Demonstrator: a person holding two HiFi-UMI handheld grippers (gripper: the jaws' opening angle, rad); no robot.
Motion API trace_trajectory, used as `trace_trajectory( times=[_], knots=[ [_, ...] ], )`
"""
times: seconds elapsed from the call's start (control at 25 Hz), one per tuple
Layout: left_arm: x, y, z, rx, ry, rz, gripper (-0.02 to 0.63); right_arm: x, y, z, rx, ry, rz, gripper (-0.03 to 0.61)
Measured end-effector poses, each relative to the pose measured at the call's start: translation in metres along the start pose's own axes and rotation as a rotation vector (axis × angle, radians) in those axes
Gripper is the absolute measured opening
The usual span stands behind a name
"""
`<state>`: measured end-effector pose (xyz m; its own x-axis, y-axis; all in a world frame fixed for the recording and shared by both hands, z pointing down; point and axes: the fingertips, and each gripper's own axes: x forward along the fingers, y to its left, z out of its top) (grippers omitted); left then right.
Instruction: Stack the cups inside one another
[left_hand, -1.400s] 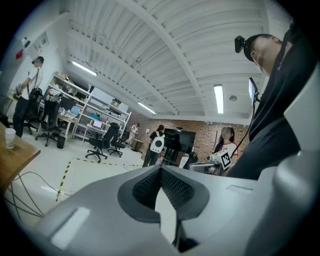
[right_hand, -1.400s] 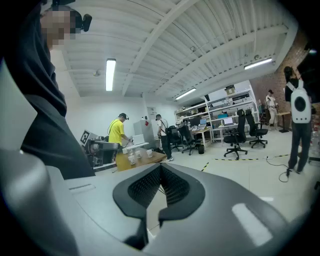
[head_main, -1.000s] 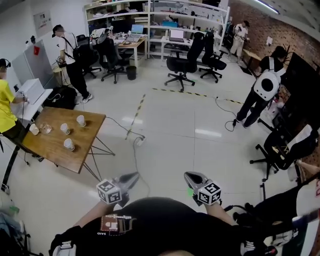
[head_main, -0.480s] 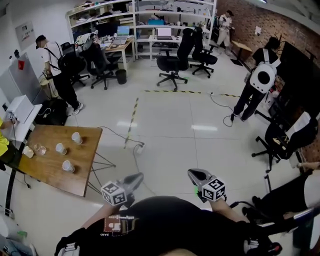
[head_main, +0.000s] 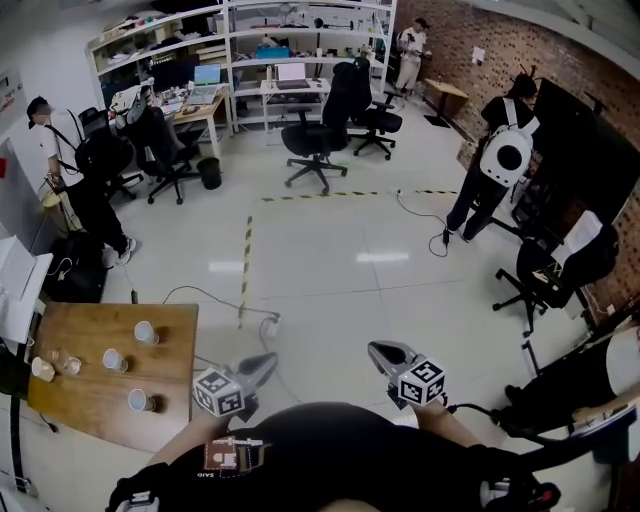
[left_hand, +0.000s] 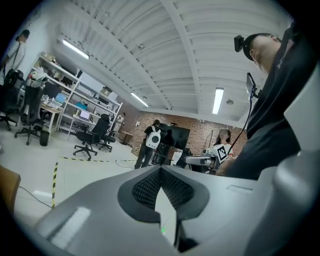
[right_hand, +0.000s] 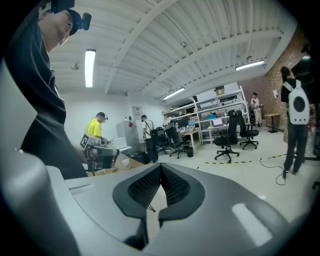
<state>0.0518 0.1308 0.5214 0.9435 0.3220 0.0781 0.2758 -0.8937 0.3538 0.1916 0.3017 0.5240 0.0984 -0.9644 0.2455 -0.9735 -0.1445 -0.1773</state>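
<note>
You are holding left claw (head_main: 262, 362) and right claw (head_main: 385, 354) fully closed, both empty, at waist. Reason, as judged: white paper cups (head_main: 146, 333) sitting unstacked on brown wooden bench (head_main: 170, 340), well apart from claws.

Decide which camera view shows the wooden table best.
The head view: nearly the whole table lies in sight from above, cups spread on it. The right gripper view catches only a far strip with one cup; the left gripper view, just a brown corner at its edge.
</note>
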Motion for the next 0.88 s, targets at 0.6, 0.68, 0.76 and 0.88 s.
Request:
trace_trajectory(
  times=[0.6,0.68,0.76,0.88],
  knots=[
    [0.117,0.087,0.045,-0.02,-0.117,0.243,0.003,0.094,-0.169,0.043,-0.097,0.06,0.219,0.014],
    [0.127,0.094,0.049,-0.025,-0.13,0.288,0.003,0.112,-0.189,0.054,-0.107,0.059,0.261,0.014],
    [0.133,0.102,0.054,-0.034,-0.141,0.328,0.002,0.132,-0.203,0.063,-0.11,0.058,0.293,0.014],
    [0.129,0.109,0.06,-0.043,-0.143,0.37,0.003,0.159,-0.206,0.072,-0.102,0.061,0.341,0.014]
  ],
)
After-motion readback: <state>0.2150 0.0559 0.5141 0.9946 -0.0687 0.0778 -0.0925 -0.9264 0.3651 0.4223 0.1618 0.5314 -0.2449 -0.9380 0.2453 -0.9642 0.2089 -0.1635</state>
